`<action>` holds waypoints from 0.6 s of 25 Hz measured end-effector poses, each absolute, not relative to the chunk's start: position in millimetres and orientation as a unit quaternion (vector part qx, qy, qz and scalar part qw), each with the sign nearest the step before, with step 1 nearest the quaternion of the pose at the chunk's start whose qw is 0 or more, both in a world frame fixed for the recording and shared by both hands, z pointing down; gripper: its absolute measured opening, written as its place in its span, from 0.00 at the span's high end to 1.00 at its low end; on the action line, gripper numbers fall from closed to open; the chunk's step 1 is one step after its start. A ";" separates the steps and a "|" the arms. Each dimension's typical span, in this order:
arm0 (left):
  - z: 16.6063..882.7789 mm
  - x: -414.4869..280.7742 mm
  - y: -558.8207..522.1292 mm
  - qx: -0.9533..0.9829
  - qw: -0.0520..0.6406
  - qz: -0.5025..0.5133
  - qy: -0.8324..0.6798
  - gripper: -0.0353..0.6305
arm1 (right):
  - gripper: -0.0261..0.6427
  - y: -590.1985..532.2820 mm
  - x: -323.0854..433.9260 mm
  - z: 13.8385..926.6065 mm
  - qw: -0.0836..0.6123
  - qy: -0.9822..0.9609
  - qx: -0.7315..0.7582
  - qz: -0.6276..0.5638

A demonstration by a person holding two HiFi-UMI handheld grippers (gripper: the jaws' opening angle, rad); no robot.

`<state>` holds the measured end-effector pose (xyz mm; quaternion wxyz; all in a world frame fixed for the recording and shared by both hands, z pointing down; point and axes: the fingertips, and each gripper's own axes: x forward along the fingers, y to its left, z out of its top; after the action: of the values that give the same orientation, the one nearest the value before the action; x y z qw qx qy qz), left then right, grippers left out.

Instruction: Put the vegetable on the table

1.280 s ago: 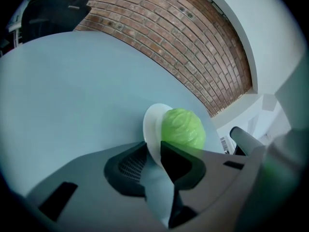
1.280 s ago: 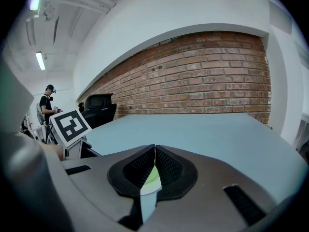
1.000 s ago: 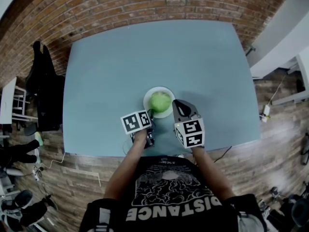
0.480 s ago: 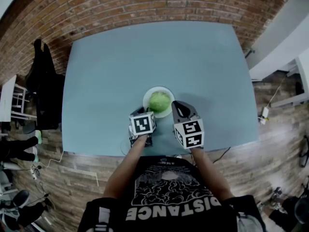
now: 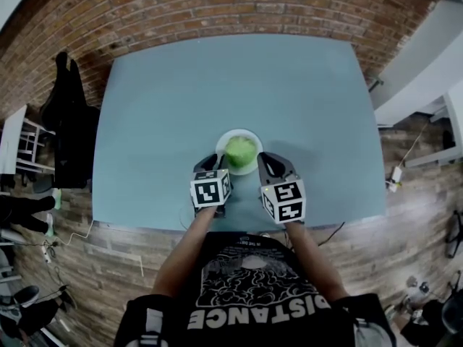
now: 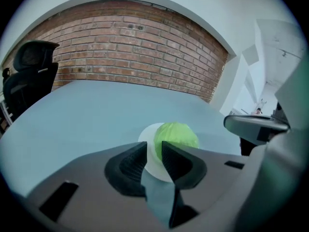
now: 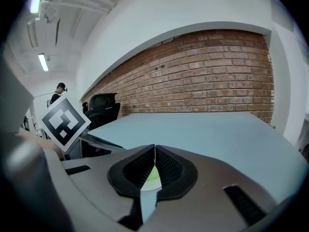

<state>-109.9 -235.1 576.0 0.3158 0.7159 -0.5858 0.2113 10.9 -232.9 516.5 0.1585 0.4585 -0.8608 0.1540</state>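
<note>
brick wall (image 5: 217, 6), wood plank floor (image 5: 419, 223), black office chair (image 6: 29, 71).

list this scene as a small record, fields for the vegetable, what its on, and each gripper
vegetable: round, green and leafy, sitting on the plate, not gripped
plate: white, round, on the table near the person's edge
table: blue-grey top; only the plate shows on it
left gripper: jaws slightly apart, nothing between them, pointed at the vegetable from just short of the plate
right gripper: jaw tips together, holding nothing, at the plate's right side
task state: vegetable not yet on the table
</note>
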 end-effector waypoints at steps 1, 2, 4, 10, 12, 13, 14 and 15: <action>572.9 -108.2 -234.1 0.720 0.312 0.209 -0.583 0.81 | 0.95 -232.1 10.7 516.8 0.160 -0.861 0.457 0.154; 569.4 -106.8 -233.1 0.724 0.308 0.207 -0.581 0.81 | 0.95 -231.4 10.6 516.8 0.160 -0.862 0.456 0.153; 562.2 -104.4 -230.7 0.732 0.300 0.199 -0.579 0.81 | 0.95 -230.2 9.8 515.7 0.160 -0.863 0.454 0.152; 542.9 -92.9 -222.9 0.754 0.285 0.170 -0.567 0.81 | 0.95 -224.9 4.0 508.8 0.156 -0.869 0.446 0.147; 534.0 -86.1 -220.4 0.765 0.282 0.156 -0.558 0.81 | 0.95 -223.0 2.5 506.2 0.154 -0.872 0.443 0.142; 529.9 -82.8 -219.5 0.769 0.280 0.151 -0.554 0.81 | 0.95 -222.1 2.0 505.3 0.153 -0.873 0.442 0.140; 526.2 -80.0 -218.9 0.773 0.278 0.148 -0.551 0.81 | 0.95 -221.2 1.8 504.9 0.154 -0.873 0.441 0.139; 522.8 -78.2 -218.4 0.775 0.274 0.145 -0.550 0.82 | 0.95 -220.1 1.7 504.8 0.155 -0.874 0.440 0.138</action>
<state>-78.2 -218.4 522.8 0.2741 0.7753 -0.5501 0.1454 1.7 -220.1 504.8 0.1546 0.4398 -0.8739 0.1380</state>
